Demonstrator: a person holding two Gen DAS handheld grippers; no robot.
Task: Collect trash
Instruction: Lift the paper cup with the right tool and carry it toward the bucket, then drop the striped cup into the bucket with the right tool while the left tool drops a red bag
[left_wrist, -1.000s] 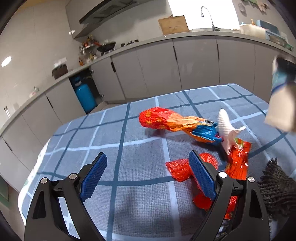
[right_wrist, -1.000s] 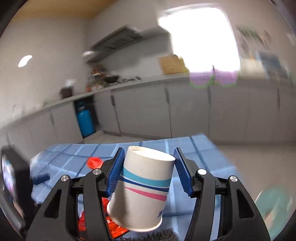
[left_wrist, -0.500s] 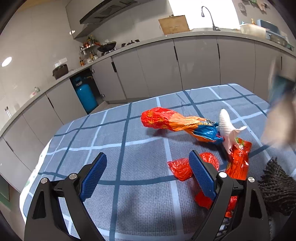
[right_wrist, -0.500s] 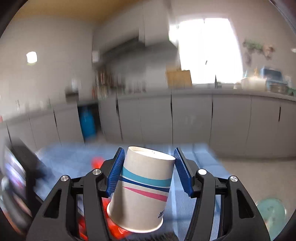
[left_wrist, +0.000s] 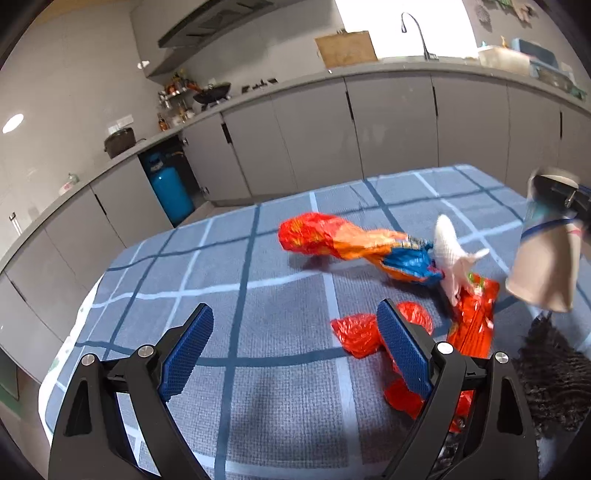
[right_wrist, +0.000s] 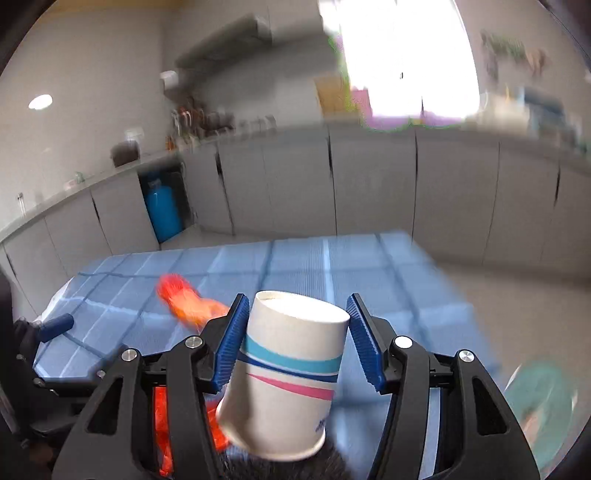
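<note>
Since the earlier frame, paper cup (right_wrist: 288, 373) and right gripper (right_wrist: 293, 338) had swung lower and nearer the trash pile in the left wrist view, where the cup (left_wrist: 543, 266) now hung blurred at the right edge above the cloth. Cup: white, teal and pink bands, upside down and tilted, pinched between the blue pads (right_wrist: 229, 341) of the right gripper. Left gripper (left_wrist: 291, 354): jaws spread wide with nothing between them, held over the blue checked tablecloth (left_wrist: 221, 295). Trash on cloth: long orange and blue snack bag (left_wrist: 351, 247), white crumpled tissue (left_wrist: 450, 258) at its end, red wrappers (left_wrist: 476, 317) just beside the left gripper's right finger, dark shaggy rag (left_wrist: 554, 384) at the near right corner. Open room: left half of the cloth bare to its left edge (floor and grey cabinets (left_wrist: 314, 140) beyond the far edge).
</note>
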